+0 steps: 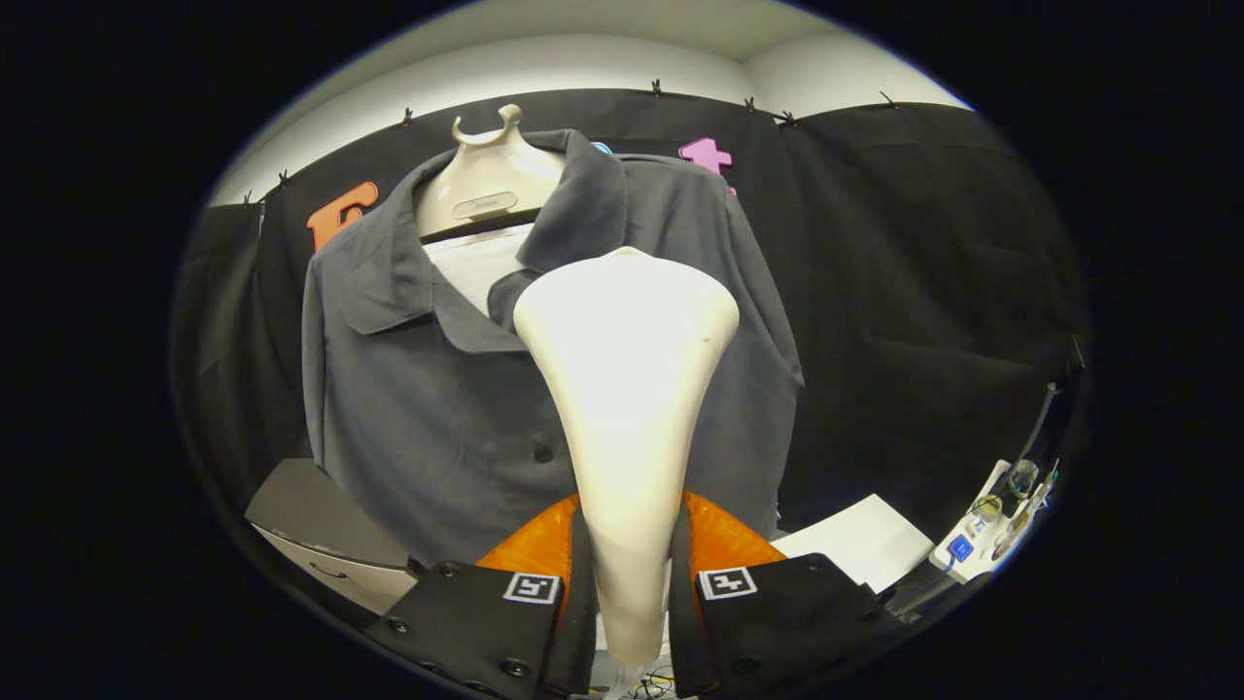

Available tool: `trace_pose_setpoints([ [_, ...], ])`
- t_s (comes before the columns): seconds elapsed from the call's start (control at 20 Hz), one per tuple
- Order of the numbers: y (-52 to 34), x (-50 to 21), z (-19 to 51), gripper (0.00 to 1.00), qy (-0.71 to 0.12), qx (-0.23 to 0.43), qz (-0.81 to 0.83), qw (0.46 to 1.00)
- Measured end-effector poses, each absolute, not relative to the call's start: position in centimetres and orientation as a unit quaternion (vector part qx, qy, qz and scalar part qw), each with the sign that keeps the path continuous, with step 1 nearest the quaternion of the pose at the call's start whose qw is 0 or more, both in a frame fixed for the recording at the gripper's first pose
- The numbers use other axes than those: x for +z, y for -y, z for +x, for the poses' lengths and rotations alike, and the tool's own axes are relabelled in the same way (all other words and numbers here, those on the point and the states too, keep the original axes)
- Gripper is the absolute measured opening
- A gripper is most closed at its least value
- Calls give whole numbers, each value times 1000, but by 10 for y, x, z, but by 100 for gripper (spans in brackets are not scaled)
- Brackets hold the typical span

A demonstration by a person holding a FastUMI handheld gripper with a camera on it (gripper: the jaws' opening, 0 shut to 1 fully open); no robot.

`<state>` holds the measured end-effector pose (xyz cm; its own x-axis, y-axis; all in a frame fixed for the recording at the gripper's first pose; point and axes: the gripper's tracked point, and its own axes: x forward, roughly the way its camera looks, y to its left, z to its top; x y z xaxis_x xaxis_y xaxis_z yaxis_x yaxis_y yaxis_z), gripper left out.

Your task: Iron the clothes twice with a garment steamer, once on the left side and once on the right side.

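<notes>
Right now my tongs (630, 583) hold the garment steamer (627, 408) by its thin handle — both fingers (530, 574) press on it, one on each side, so the tongs are closed about as wide as the handle. The steamer is cream white. It stands up between my fingers and gets wide at the top, like a fan.

Just past the wide head hangs the grey shirt (437, 389). It is on a pale hanger (486, 185) in front of the black cloth wall (904, 292). The steamer head covers the middle of the shirt front, a bit below the collar (583, 209). I cannot tell if the head touches the cloth. One dark button (542, 453) shows on the shirt just beside the steamer's neck. Something white (476, 267) shows inside the open collar.

Low down, near the shirt's bottom edge on one side, sits a grey box with a drawer (321, 535). On the other side a white sheet (855, 540) lies flat — and past it, well apart from the shirt, is a small white tray with little things on it (982, 535).
</notes>
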<state>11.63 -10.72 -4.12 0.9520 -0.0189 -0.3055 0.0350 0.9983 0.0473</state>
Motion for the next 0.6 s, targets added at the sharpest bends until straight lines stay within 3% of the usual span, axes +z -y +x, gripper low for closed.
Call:
trace_pose_setpoints([
  [0.6,125,-72,155,38,-196,-8,28,980],
])
